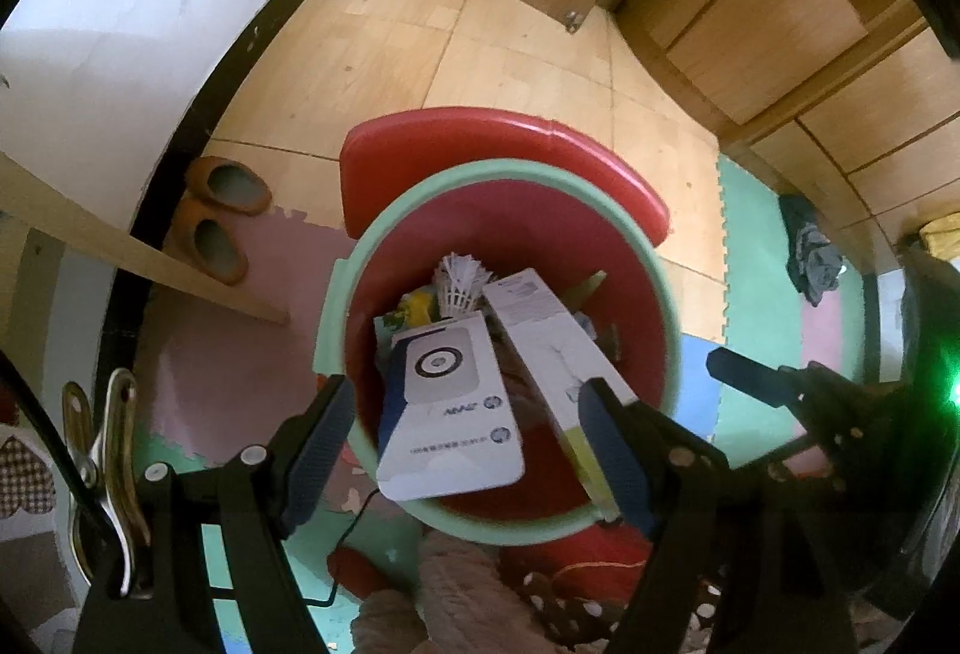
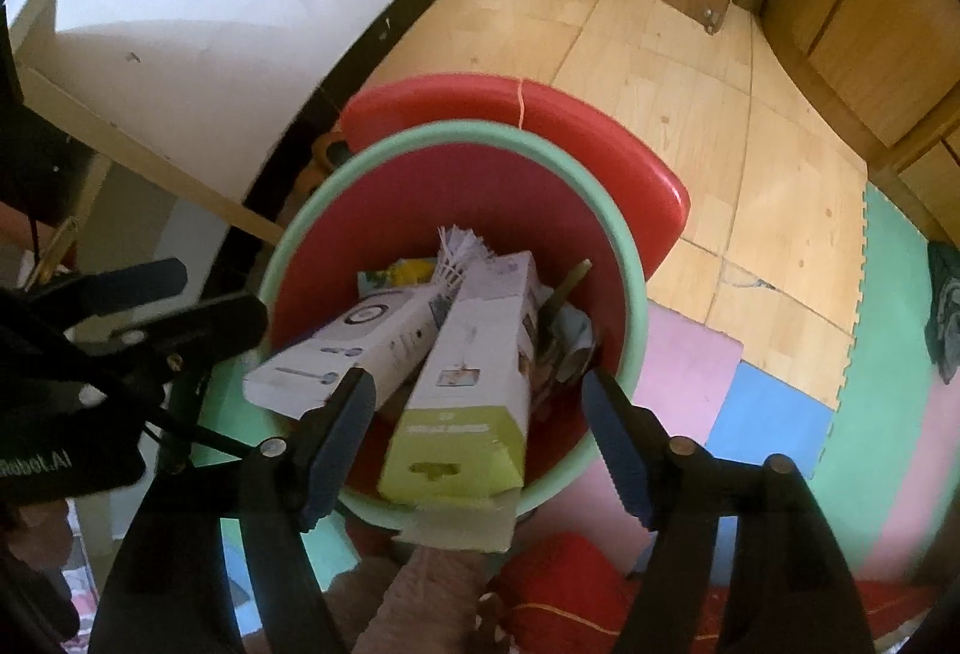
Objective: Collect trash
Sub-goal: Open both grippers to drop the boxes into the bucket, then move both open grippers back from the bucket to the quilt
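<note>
A red bucket with a green rim [image 1: 420, 180] [image 2: 420, 138] stands on the floor below both grippers. Leaning inside it are a white and blue box [image 1: 450, 414] [image 2: 342, 354], a long white box with a yellow-green end [image 1: 552, 354] [image 2: 468, 402], a shuttlecock [image 1: 459, 282] [image 2: 459, 258] and some crumpled paper. My left gripper [image 1: 468, 450] hangs open over the white and blue box, pads clear of it. My right gripper [image 2: 480, 441] is open astride the long box's end without touching it. Each gripper also shows at the edge of the other's view.
A red plastic stool [image 1: 480, 144] stands just behind the bucket. Brown slippers [image 1: 222, 210] lie by the wall on the left. Coloured foam mats [image 2: 774, 402] cover the near floor, with a dark cloth [image 1: 810, 258] on them. A wooden door and cabinets [image 1: 750, 24] are beyond.
</note>
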{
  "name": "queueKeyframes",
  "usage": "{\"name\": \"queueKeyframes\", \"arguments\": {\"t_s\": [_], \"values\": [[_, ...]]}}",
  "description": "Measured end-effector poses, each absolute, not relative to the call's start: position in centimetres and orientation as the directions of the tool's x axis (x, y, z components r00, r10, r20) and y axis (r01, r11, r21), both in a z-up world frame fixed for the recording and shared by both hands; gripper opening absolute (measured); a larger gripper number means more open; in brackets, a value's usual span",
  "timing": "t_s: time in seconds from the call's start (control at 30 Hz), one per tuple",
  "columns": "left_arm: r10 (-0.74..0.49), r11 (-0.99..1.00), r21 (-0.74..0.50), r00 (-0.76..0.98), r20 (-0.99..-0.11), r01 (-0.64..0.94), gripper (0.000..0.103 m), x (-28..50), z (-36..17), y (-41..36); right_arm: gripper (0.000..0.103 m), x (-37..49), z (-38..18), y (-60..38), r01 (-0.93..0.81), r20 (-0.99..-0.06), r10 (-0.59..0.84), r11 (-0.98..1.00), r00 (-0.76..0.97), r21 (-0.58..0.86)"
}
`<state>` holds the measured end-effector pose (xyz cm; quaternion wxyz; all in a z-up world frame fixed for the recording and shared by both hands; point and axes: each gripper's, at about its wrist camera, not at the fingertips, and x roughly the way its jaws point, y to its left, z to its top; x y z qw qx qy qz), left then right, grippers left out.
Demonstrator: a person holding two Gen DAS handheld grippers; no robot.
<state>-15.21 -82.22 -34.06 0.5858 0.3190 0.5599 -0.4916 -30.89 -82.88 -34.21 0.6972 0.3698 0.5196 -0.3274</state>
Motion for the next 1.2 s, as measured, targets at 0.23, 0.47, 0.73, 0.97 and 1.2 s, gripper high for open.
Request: {"name": "queueKeyframes", "arguments": {"t_s": [0.23, 0.47, 0.73, 0.97, 1.2], "values": [[-0.249, 0.305, -0.176, -0.1, -0.963, 0.936, 0.08, -16.2, -31.4, -81.1, 0.073, -30.6, -31.3, -82.0, 0.831, -0.957, -0.108, 0.527, 0.271, 0.176], [-0.285, 0.315, -0.197, -0.105, -0.953, 0.929, 0.08, -16.2, -28.2, -79.5, 0.073, -30.9, -27.9, -80.9, 0.817, -0.943, -0.132, 0.544, 0.307, 0.19], [-0.329, 0.357, -0.196, -0.073, -0.942, 0.914, 0.08, -14.8, -23.6, -77.3, 0.073, -29.9, -23.5, -79.5, 0.779, -0.923, -0.147, 0.592, 0.355, 0.205], [-0.335, 0.405, -0.197, -0.055, -0.94, 0.893, 0.08, -12.6, -19.7, -74.0, 0.073, -27.7, -19.6, -77.7, 0.73, -0.899, -0.149, 0.644, 0.411, 0.227], [-0.357, 0.443, -0.161, 0.009, -0.934, 0.882, 0.08, -10.6, -16.1, -70.2, 0.073, -24.9, -16.7, -75.2, 0.661, -0.879, -0.139, 0.714, 0.456, 0.23]]}}
